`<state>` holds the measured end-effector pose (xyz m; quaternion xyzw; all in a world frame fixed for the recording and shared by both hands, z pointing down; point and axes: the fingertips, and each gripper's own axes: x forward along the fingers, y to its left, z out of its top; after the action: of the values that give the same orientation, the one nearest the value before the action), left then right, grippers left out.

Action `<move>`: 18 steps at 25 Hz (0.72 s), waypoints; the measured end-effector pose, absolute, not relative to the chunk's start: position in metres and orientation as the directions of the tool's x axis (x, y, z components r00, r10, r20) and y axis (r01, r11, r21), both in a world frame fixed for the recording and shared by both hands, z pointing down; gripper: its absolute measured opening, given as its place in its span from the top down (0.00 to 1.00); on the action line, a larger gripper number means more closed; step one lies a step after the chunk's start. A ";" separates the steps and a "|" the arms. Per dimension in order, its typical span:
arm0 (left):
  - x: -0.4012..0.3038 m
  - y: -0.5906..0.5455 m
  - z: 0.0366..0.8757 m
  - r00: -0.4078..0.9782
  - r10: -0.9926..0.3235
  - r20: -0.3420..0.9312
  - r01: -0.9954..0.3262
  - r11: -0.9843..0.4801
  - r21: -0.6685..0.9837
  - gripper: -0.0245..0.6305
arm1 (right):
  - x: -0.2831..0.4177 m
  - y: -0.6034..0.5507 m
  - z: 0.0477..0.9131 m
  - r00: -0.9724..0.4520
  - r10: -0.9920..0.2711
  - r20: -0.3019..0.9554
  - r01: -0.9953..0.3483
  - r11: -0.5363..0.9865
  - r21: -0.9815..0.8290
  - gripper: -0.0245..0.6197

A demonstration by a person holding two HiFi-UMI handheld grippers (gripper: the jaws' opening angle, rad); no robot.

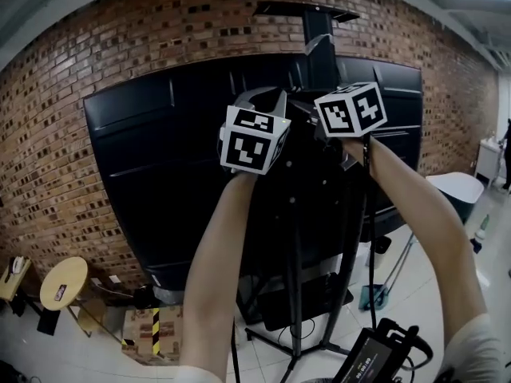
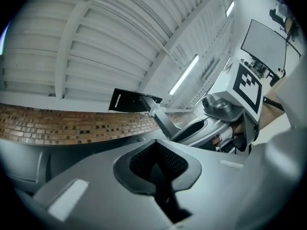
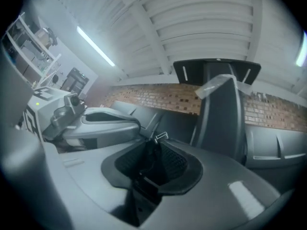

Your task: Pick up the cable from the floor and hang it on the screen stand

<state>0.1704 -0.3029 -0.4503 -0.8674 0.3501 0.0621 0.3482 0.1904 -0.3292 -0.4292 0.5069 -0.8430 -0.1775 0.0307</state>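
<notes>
Head view: the big black screen [image 1: 160, 174] has its back to the camera, in front of a brick wall [image 1: 96, 46]. The screen stand [image 1: 318, 30] column rises past the screen's top edge. Both arms are raised to the top centre of the screen, just beside the column.

The cable [image 1: 370, 238] is off the floor. Its long axis is vertical, with the top end at the right gripper [image 3: 153, 162]. It hangs straight down to the right of the stand legs, toward a black box [image 1: 371, 357] at the bottom edge; can't tell if they connect.

Right gripper view: jaws pinched on the dark cable strand, stand column just beyond.

Left gripper view: left gripper [image 2: 158, 164] jaws pressed together, nothing visible between them.
</notes>
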 end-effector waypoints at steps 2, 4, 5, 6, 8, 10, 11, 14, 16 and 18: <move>0.177 -0.307 -0.448 0.743 -0.578 -0.336 -0.648 -0.499 -0.575 0.93 | 0.206 -0.331 -0.429 -0.457 -0.870 -0.186 -0.865 0.385 0.322 0.82; 0.184 -0.311 -0.444 0.743 -0.588 -0.319 -0.644 -0.501 -0.578 0.93 | 0.222 -0.330 -0.427 -0.422 -0.875 -0.236 -0.880 0.333 0.338 0.82; 0.187 -0.313 -0.441 0.746 -0.589 -0.311 -0.641 -0.508 -0.576 0.93 | 0.229 -0.330 -0.422 -0.410 -0.877 -0.251 -0.885 0.317 0.341 0.81; 0.190 -0.315 -0.436 0.748 -0.590 -0.304 -0.638 -0.514 -0.573 0.93 | 0.233 -0.329 -0.415 -0.403 -0.876 -0.264 -0.889 0.307 0.338 0.82; 0.194 -0.318 -0.427 0.749 -0.593 -0.294 -0.635 -0.517 -0.574 0.93 | 0.238 -0.325 -0.402 -0.393 -0.869 -0.303 -0.896 0.287 0.339 0.82; 0.194 -0.320 -0.421 0.747 -0.599 -0.288 -0.636 -0.517 -0.574 0.93 | 0.239 -0.317 -0.394 -0.383 -0.851 -0.359 -0.904 0.265 0.335 0.82; 0.194 -0.319 -0.420 0.746 -0.602 -0.285 -0.636 -0.517 -0.573 0.93 | 0.240 -0.309 -0.391 -0.381 -0.837 -0.393 -0.909 0.263 0.322 0.82; 0.197 -0.304 -0.424 0.746 -0.598 -0.293 -0.638 -0.514 -0.574 0.93 | 0.250 -0.271 -0.380 -0.398 -0.765 -0.506 -0.915 0.296 0.273 0.82; 0.195 -0.284 -0.426 0.745 -0.583 -0.325 -0.647 -0.511 -0.566 0.93 | 0.253 -0.246 -0.360 -0.415 -0.721 -0.555 -0.910 0.335 0.245 0.82; 0.188 -0.260 -0.425 0.742 -0.556 -0.373 -0.658 -0.498 -0.565 0.93 | 0.250 -0.235 -0.334 -0.424 -0.707 -0.566 -0.905 0.361 0.226 0.82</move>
<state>0.1879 -0.2596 -0.4248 -0.8625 0.3519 0.0709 0.3567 0.2501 -0.2350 -0.3336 0.5020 -0.8027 -0.2599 -0.1901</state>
